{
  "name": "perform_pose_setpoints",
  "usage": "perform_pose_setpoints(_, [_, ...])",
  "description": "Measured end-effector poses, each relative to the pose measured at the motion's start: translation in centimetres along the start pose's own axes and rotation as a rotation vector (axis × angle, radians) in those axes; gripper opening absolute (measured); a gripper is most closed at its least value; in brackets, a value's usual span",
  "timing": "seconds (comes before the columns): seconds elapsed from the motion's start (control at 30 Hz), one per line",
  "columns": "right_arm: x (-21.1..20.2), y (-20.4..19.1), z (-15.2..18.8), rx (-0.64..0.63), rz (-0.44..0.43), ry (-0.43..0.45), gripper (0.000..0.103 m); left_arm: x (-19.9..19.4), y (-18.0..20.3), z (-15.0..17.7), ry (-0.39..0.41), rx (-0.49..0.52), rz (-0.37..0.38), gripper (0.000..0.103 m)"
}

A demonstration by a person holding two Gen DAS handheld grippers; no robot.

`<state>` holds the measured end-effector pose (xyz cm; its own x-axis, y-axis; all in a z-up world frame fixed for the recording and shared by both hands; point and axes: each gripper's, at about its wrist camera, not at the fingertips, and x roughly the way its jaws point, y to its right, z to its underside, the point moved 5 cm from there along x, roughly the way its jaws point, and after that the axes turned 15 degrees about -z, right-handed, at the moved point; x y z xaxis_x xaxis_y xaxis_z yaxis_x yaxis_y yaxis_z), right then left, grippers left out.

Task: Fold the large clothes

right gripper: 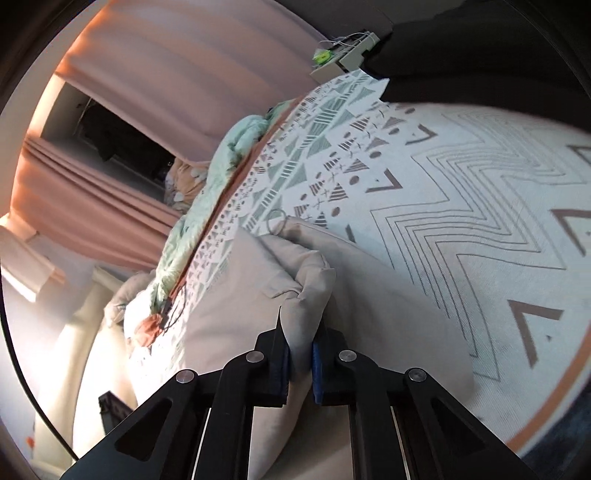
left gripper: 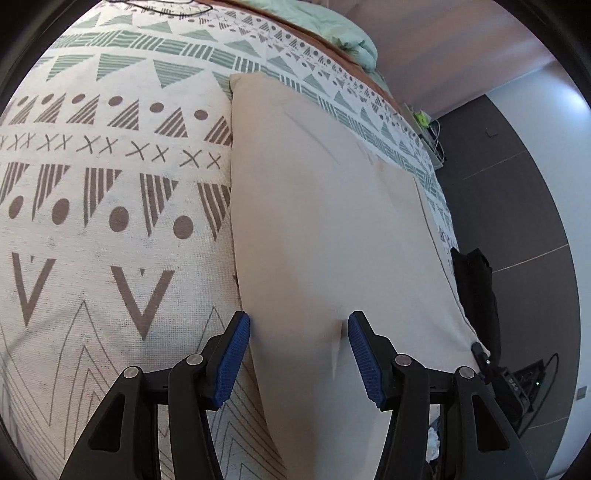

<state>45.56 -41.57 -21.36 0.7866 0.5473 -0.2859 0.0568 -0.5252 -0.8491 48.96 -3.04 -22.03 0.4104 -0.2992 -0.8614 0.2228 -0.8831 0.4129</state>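
A large beige garment (left gripper: 325, 221) lies flat in a long strip on the patterned bedspread (left gripper: 110, 184). My left gripper (left gripper: 297, 326) is low over its near end and stands open. The left blue pad (left gripper: 236, 343) sits at the cloth's left edge, and the right pad (left gripper: 360, 347) touches the fabric, making a small dimple. In the right wrist view my right gripper (right gripper: 301, 345) is shut on a bunched fold of the beige garment (right gripper: 295, 266). The fold rises between the pads, lifted off the bedspread (right gripper: 461, 221).
A mint-green duvet (left gripper: 332, 26) (right gripper: 236, 147) is heaped along the far side of the bed. A black bag-like object (left gripper: 476, 295) hangs at the bed's right edge above dark floor (left gripper: 517, 184). Pink curtains (right gripper: 166, 74) hang beyond.
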Motion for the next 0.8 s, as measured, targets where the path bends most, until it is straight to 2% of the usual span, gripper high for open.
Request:
perform_pose_setpoints(0.1, [-1.6,-0.3,0.2,-0.002,0.008,-0.010,0.010,-0.6,0.4,0.2,0.014,0.009,0.026,0.052])
perform_pose_setpoints(0.37, [-4.8,2.2,0.3,0.026,0.058,0.010,0.009,-0.9,1.3,0.4,0.019,0.034,0.038,0.052])
perform_pose_setpoints(0.6, [-3.9,6.2,1.4,0.123,0.090,-0.037,0.009,0.1,2.0,0.6,-0.002,0.053,0.028,0.052])
perform_pose_setpoints(0.8, [-4.5,6.5,2.1,0.114,0.070,-0.053,0.009,1.0,2.5,0.6,-0.025,0.057,0.011,0.052])
